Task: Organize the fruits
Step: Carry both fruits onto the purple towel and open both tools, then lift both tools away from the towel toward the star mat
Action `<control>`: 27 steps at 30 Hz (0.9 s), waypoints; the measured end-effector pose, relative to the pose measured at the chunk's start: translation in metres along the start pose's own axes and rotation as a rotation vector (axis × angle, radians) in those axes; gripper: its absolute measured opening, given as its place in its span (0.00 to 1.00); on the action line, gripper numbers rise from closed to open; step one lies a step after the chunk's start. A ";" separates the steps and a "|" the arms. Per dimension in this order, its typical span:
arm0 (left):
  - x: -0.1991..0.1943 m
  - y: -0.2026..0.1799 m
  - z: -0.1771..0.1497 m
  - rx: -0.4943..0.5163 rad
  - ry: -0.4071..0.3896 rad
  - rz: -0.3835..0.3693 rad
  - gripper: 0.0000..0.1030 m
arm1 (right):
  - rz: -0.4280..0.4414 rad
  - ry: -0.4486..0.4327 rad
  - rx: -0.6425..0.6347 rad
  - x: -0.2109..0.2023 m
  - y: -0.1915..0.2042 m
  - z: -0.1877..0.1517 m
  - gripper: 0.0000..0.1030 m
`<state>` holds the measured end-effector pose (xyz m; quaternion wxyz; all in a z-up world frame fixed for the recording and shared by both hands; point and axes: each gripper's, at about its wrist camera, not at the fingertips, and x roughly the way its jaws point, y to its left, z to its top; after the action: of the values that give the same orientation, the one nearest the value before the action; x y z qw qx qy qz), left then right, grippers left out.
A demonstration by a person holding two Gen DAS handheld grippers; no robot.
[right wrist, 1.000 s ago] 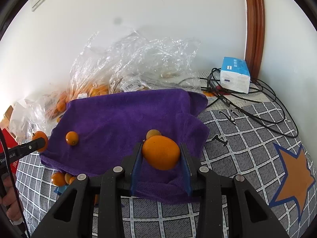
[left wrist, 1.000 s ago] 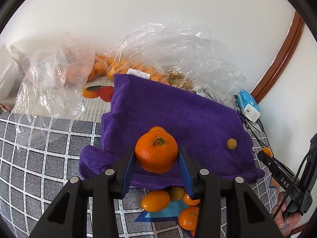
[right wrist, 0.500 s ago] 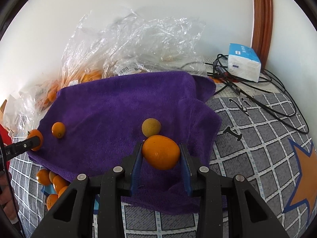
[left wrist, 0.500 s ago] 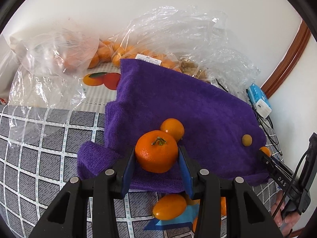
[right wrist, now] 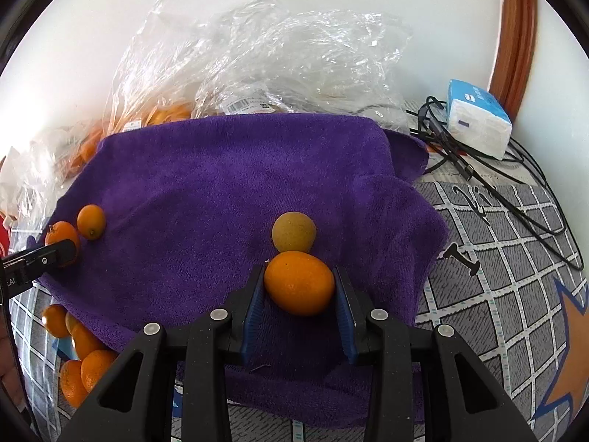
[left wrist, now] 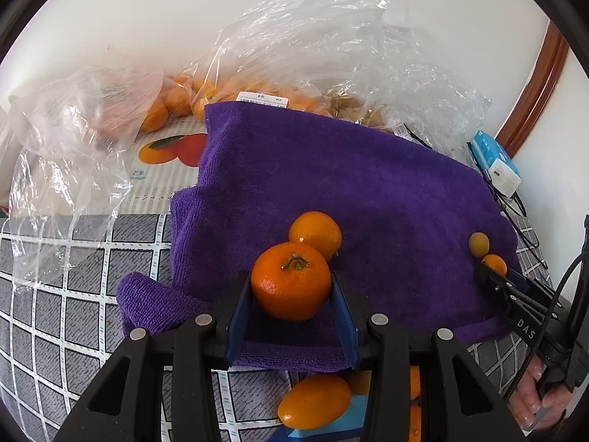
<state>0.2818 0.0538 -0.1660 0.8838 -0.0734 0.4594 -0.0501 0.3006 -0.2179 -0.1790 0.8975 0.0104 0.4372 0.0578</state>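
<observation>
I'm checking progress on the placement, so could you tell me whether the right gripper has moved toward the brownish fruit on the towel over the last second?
Yes. The right gripper, shut on its orange fruit, has closed in on the brownish fruit on the purple towel.

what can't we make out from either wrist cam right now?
- Left wrist view: loose orange fruits on the grey checked cloth are partly hidden by the left gripper and the purple towel edge; count unclear.
- Both views: contents of the crumpled clear plastic bags are blurred by glare and wrinkles.
- Right wrist view: whether the right gripper's oval orange fruit touches the towel or the yellowish-brown round fruit is unclear.
</observation>
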 end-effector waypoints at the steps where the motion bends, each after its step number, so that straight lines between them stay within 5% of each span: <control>1: 0.000 0.000 0.000 -0.001 0.001 -0.002 0.39 | 0.001 0.003 -0.001 0.001 0.000 0.001 0.35; 10: 0.002 -0.009 -0.004 0.053 -0.002 0.036 0.39 | -0.007 0.014 -0.015 0.001 0.004 -0.001 0.36; 17: -0.015 -0.008 -0.003 0.033 -0.018 0.000 0.52 | -0.014 -0.031 -0.013 -0.031 0.005 0.006 0.66; 27: -0.077 0.001 -0.016 -0.002 -0.094 -0.030 0.52 | -0.033 -0.096 0.003 -0.092 0.012 -0.009 0.69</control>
<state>0.2245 0.0651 -0.1134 0.9035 -0.0834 0.4161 -0.0595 0.2360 -0.2171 -0.1114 0.9182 0.0072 0.3939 0.0417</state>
